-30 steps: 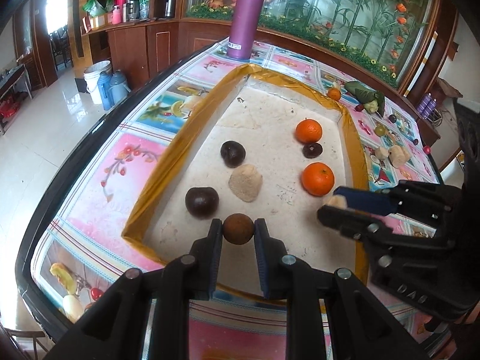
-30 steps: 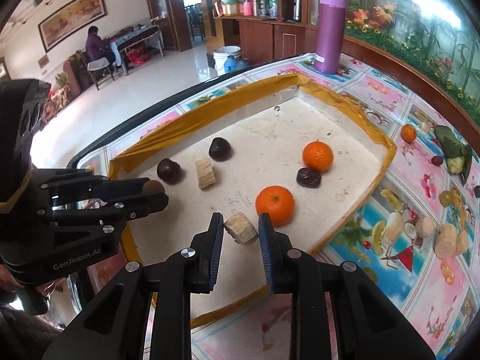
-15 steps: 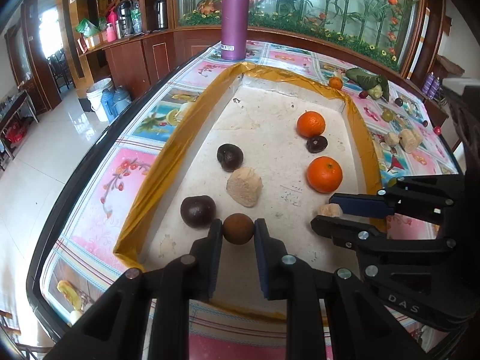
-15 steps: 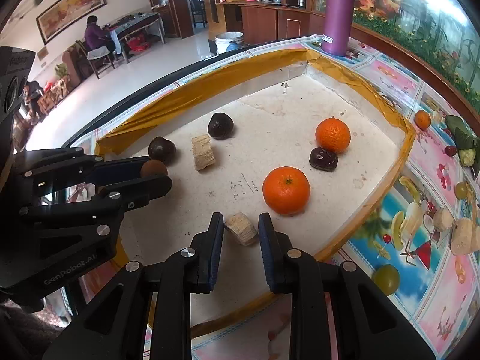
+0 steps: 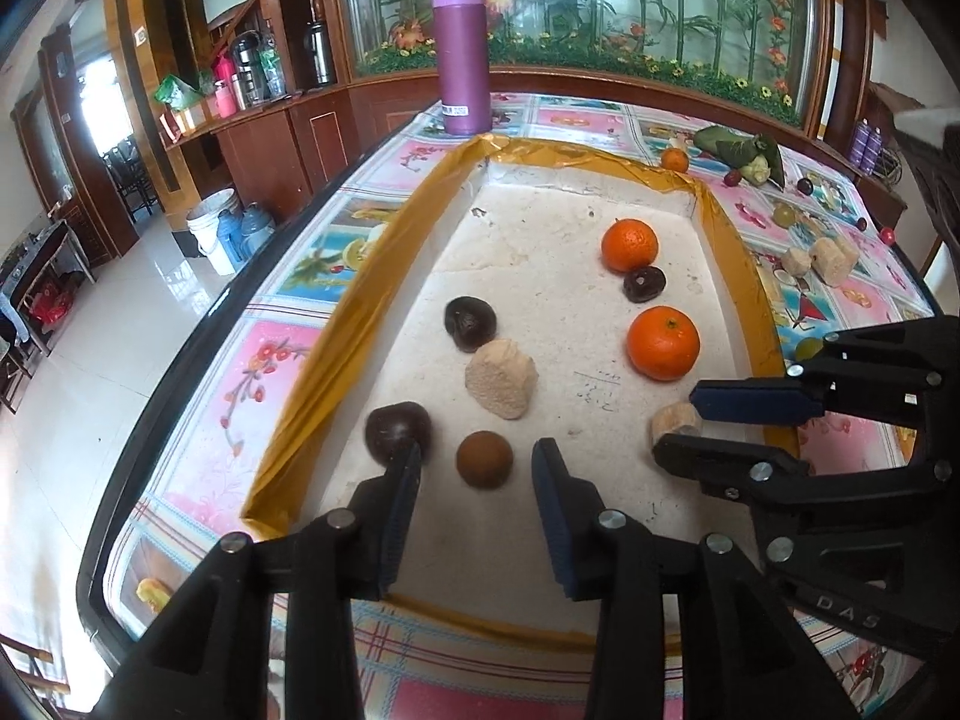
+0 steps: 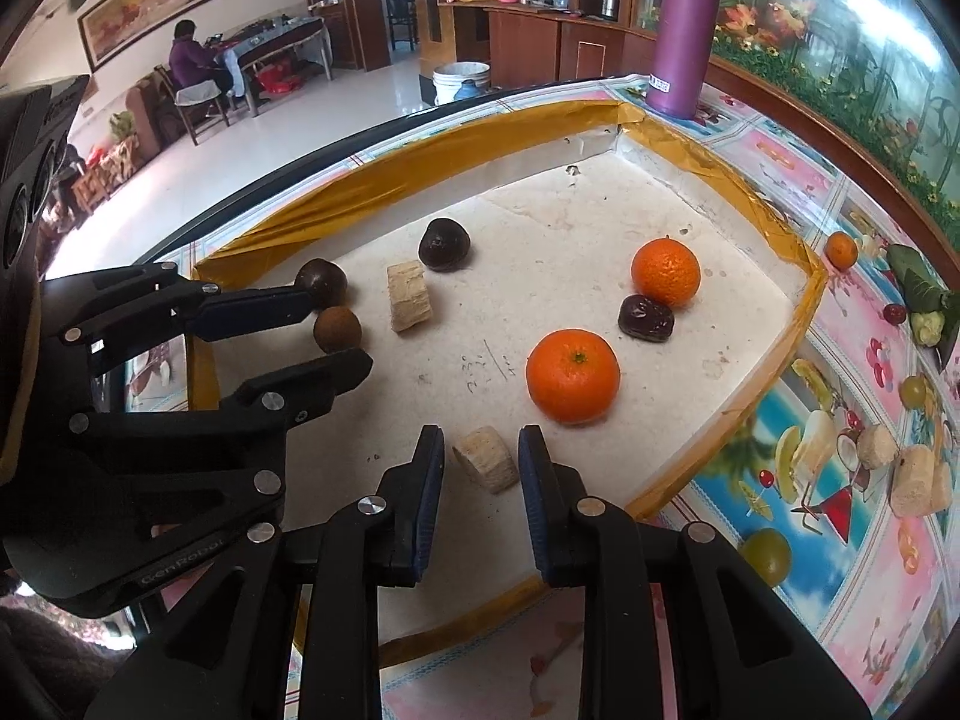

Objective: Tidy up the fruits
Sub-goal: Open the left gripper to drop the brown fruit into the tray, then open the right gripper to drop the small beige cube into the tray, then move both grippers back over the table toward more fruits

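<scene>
The left claw (image 5: 474, 474) stands spread around the small round brown fruit (image 5: 484, 459), untouching; the right claw (image 6: 482, 468) stands apart, flanking a pale tan cut chunk (image 6: 486, 466).

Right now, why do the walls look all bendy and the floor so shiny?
Both views use fisheye lenses, so straight edges like the tray rim curve. In the left wrist view, window light glares off the floor tiles; in the right wrist view, the aquarium glass shines back light.

Right gripper (image 6: 481, 463) jaws apart around tan chunk (image 6: 486, 467) in tray (image 6: 774, 228).
</scene>
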Demonstrator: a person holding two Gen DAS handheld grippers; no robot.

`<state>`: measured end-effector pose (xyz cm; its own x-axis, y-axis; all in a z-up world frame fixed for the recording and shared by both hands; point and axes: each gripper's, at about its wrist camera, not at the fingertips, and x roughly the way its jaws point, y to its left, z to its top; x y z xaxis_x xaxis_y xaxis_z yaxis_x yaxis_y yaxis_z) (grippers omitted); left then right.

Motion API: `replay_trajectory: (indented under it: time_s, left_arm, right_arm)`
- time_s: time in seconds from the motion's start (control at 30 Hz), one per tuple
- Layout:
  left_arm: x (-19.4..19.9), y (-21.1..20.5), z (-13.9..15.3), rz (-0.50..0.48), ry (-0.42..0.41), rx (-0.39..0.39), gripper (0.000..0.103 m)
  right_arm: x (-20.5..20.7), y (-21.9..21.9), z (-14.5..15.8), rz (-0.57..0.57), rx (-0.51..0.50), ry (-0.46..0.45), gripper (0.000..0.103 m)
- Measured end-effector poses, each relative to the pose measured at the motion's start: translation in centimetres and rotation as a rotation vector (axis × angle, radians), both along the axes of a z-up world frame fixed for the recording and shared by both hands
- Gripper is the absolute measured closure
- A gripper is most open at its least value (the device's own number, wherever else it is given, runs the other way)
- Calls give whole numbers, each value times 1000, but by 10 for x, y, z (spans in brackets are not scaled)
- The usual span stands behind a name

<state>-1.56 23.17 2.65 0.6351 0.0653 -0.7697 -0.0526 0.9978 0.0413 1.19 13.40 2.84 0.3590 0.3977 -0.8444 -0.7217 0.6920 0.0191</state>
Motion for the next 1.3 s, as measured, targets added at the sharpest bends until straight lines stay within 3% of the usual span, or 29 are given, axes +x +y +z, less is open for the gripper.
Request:
replay_trajectory:
  time_s: [0.3,0.37,0.53,0.7,0.77,0.83,0.9,1.1,1.3]
  left_arm:
    - [-25,16,16,96,-65,-50,57]
    - [-30,15,19,112,-75,-67,55]
    - [-40,4,27,166,-114,-127,27]
    - [-40,-23,37,142,-140,-127,18]
    - [-40,-36,42,130,-147,-140,6]
    - [-40,-47,44,146,-145,-148,0]
    - [-38,-60,45,144,-144,-155,0]
    - [-26,-96,43,133,-37,-117,0]
    - [-33,-114,47,77,-104,-235,0]
  right_arm:
    - [-24,-31,21,-51,57,-42,78]
    - [-32,-41,26,-75,62,-59,73]
    - [-45,-73,31,-146,105,-48,72]
    - [-52,-104,27,-208,114,-21,71]
    - [-56,-118,26,-235,116,-14,71]
    - [-58,-134,26,-261,126,-8,70]
    - [-59,-150,27,-294,140,-7,70]
    - [-65,-193,30,-384,176,-8,68]
    - [-68,-229,31,-451,201,-7,68]
